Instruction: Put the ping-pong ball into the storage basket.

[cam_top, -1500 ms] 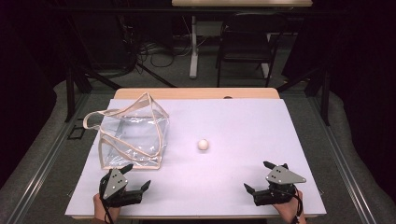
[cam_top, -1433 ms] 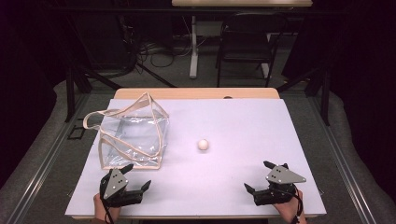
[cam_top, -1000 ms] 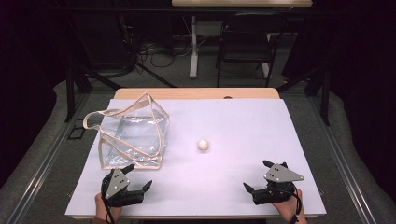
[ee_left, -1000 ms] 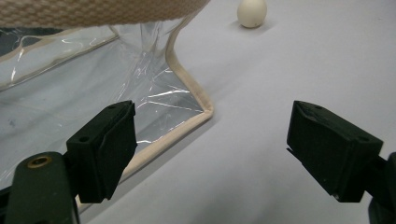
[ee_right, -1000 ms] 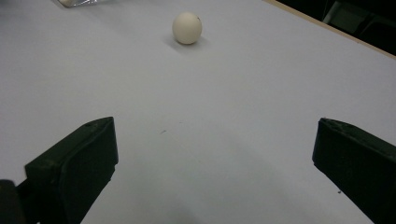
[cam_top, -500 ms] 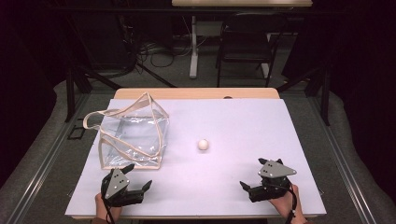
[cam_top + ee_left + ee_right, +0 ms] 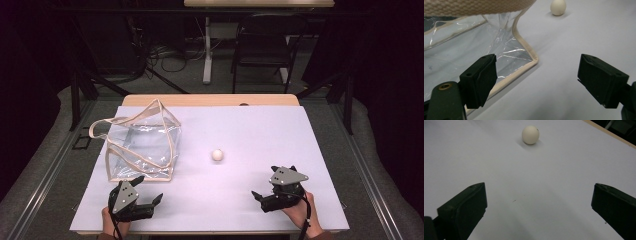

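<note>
Meanwhile, both claws, left (image 7: 148, 191) and right (image 7: 272, 184), wide and empty, egg (image 7: 217, 155) beside clear bag (image 7: 140, 147).

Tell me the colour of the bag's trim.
Beige webbing trim on the clear bag, best in the left gripper view.

My left tongs (image 7: 148, 192) sit low at the near left of the surface (image 7: 260, 135), jaws spread wide and nothing between them, my left hand (image 7: 111, 224) gripping from the near edge. My right tongs (image 7: 262, 192) sit at the near right, jaws also wide apart and bare, right hand (image 7: 300, 216) wrapped behind them, both pointing toward the far middle.
</note>
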`<state>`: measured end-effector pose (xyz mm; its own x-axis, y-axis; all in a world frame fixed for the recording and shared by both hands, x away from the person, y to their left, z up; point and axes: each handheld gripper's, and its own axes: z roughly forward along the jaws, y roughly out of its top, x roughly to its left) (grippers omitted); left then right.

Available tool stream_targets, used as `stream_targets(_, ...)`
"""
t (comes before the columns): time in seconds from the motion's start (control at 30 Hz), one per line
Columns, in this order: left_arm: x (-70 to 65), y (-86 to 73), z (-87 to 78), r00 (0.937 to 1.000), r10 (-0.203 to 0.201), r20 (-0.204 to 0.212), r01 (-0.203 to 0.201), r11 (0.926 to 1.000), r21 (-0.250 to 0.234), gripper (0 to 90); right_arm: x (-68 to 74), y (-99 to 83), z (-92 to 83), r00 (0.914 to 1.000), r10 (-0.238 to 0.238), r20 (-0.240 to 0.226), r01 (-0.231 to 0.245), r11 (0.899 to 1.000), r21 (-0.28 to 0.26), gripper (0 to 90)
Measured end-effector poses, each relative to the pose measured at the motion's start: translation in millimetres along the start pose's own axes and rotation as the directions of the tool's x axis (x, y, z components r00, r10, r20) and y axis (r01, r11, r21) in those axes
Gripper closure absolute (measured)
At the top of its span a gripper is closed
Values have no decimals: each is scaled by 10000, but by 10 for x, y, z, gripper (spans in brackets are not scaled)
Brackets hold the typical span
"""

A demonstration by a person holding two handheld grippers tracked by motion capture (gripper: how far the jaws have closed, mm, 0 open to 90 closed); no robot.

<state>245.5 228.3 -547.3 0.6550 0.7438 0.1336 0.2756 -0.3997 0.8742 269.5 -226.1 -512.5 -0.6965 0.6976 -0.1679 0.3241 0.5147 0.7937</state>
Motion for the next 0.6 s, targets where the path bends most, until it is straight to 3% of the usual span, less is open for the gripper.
stream_targets(0.6,0,-4,6,10000,42,-2,-42,10000,-31,161,-32,95,87,9998,103,-151,-101,9999,119,0)
